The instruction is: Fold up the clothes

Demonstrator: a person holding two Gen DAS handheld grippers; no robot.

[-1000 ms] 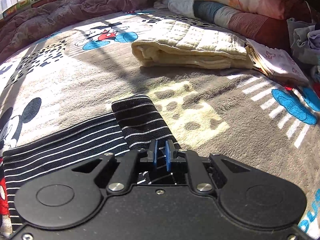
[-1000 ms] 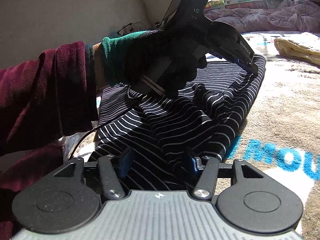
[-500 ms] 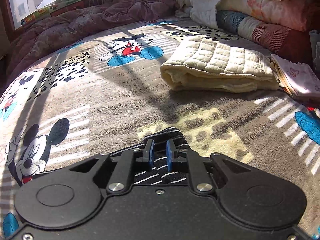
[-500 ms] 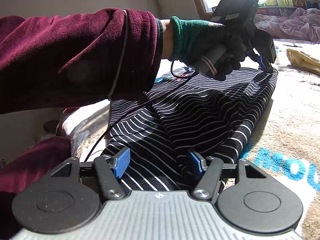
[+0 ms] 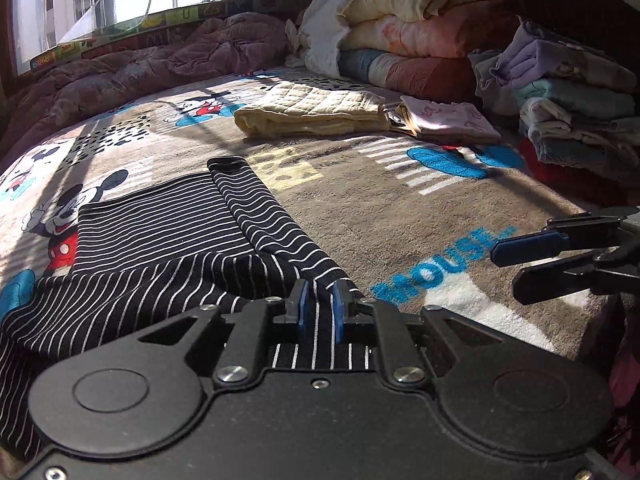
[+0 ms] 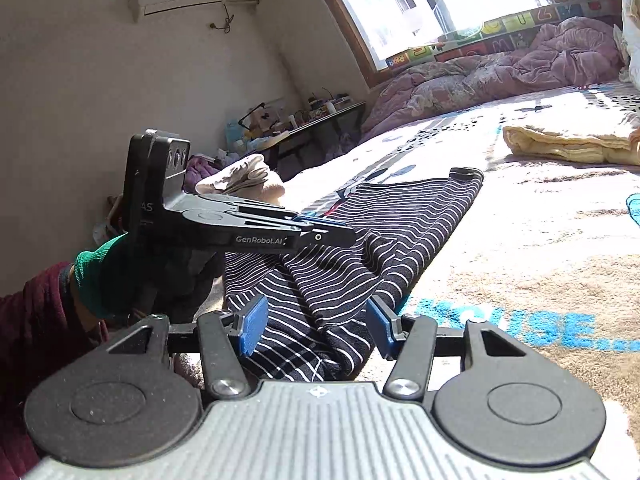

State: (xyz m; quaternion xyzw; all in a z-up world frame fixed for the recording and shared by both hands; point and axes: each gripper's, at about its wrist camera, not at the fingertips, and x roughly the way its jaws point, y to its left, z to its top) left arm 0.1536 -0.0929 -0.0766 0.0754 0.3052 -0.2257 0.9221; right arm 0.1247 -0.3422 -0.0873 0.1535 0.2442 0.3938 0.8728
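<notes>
A black garment with thin white stripes (image 5: 160, 232) (image 6: 400, 216) lies on the cartoon-print bed cover (image 5: 400, 208). One sleeve is folded over the body, and its cuff (image 5: 228, 164) lies flat at the far end. My left gripper (image 5: 319, 308) (image 6: 344, 236) is near the garment's rumpled near part. Its blue pads stand a narrow gap apart, with striped cloth between them. My right gripper (image 6: 316, 320) (image 5: 507, 272) is open and straddles the garment's near edge without pinching it. A green-gloved hand (image 6: 120, 276) holds the left gripper.
A folded cream quilted blanket (image 5: 312, 116) (image 6: 568, 144) and a folded pink cloth (image 5: 448, 124) lie further up the bed. Stacked folded clothes (image 5: 572, 112) stand at the right and piled quilts (image 5: 408, 28) at the back. A purple duvet (image 5: 160, 64) lies under the window.
My left gripper has drawn back from the garment's far end toward the near part, and the sleeve cuff now lies flat ahead of it. The right gripper has stayed open over the near edge.
</notes>
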